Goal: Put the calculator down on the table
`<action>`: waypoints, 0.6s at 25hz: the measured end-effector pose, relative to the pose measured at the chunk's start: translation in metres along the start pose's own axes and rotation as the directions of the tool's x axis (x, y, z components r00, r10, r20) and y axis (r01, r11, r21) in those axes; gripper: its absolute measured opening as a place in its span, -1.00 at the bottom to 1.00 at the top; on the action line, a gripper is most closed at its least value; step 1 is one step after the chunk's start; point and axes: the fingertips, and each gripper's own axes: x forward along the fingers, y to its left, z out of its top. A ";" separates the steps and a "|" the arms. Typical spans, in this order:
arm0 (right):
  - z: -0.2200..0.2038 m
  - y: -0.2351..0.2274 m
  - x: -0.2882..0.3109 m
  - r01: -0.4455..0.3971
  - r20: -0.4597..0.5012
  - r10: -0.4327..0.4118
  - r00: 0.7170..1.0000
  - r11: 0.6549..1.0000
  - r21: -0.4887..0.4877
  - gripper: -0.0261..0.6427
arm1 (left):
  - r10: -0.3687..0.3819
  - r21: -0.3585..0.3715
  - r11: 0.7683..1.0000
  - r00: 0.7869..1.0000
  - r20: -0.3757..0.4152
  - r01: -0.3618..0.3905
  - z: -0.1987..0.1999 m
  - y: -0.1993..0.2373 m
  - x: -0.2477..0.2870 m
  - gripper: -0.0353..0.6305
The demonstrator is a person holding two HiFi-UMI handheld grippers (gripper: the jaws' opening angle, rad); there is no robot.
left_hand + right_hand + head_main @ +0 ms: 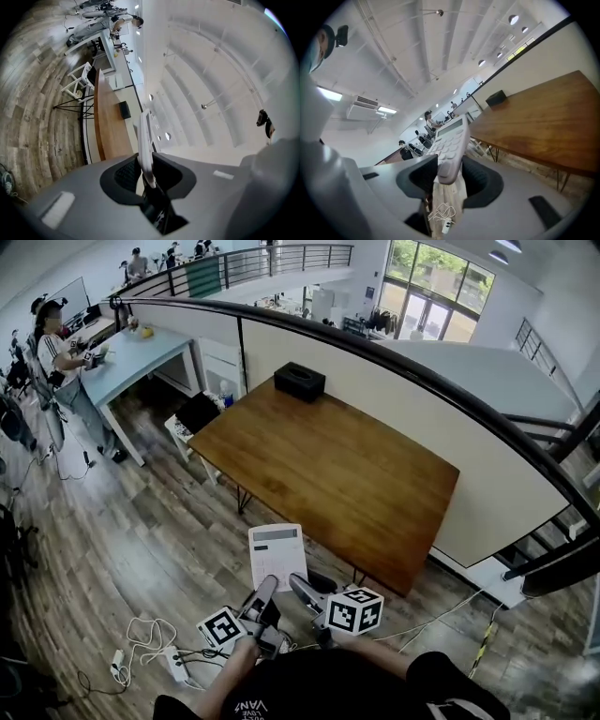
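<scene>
A white calculator (277, 554) hangs in the air over the wooden floor, just short of the near edge of the brown wooden table (337, 474). My left gripper (266, 583) is shut on its near left corner, and my right gripper (298, 581) is shut on its near right corner. In the left gripper view the calculator (145, 140) shows edge-on, pinched between the pads of the left gripper (145, 171). In the right gripper view the keys of the calculator (452, 145) face up at a tilt between the jaws of the right gripper (449, 176), with the table (543, 122) ahead to the right.
A black box (300, 381) sits at the table's far end. A power strip with cables (164, 652) lies on the floor at my left. A white stool (192, 418) stands by the table's left corner. A person (56, 352) stands at a light desk far left.
</scene>
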 end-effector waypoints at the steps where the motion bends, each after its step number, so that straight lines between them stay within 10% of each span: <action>1: -0.001 0.003 0.006 0.008 0.007 -0.008 1.000 1.000 0.005 -0.44 | -0.004 0.002 1.000 1.000 -0.013 0.004 0.007 0.002 -0.001 -0.71; 15: 0.001 0.006 0.061 0.068 0.016 -0.068 0.998 0.997 0.039 -0.44 | -0.007 -0.033 0.999 0.996 -0.084 0.004 0.056 0.032 0.001 -0.71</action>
